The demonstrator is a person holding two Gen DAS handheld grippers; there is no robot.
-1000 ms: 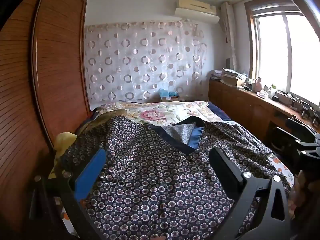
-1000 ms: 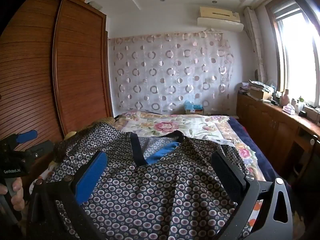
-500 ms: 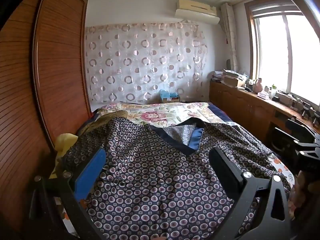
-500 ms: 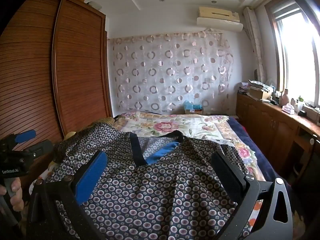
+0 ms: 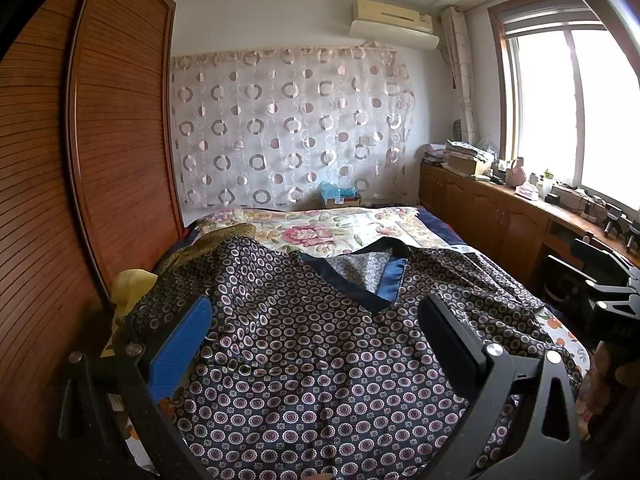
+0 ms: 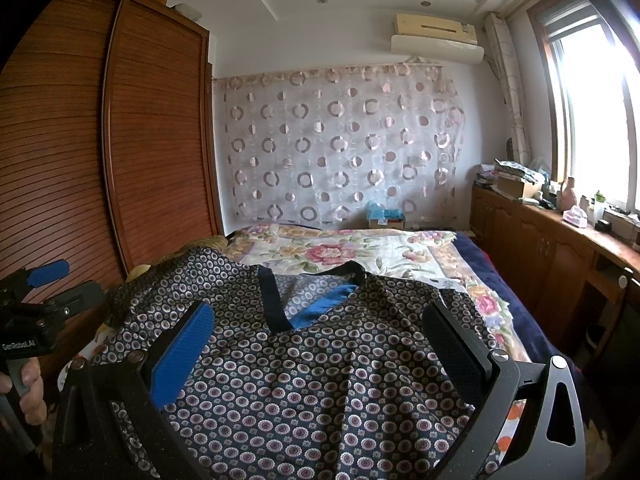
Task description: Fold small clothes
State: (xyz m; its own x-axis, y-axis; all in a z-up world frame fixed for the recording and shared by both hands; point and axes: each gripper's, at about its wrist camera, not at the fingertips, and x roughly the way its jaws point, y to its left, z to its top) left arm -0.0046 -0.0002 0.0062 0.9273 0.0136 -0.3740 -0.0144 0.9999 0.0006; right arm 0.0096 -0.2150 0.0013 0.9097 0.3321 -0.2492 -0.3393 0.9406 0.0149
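A dark circle-print garment (image 5: pixel 320 360) with a blue-trimmed V neck lies spread over the near part of the bed (image 5: pixel 320 232), on a floral quilt (image 6: pixel 360 248). Beyond stand a wooden wardrobe (image 5: pixel 120 140), a circle-patterned curtain (image 5: pixel 288 132) and a window-side desk (image 6: pixel 560 232). The left gripper (image 5: pixel 316 320) and right gripper (image 6: pixel 320 324) hover above the cloth, jaws wide, holding nothing. Only the right view shows a hand (image 6: pixel 28 388) gripping the left gripper's handle.
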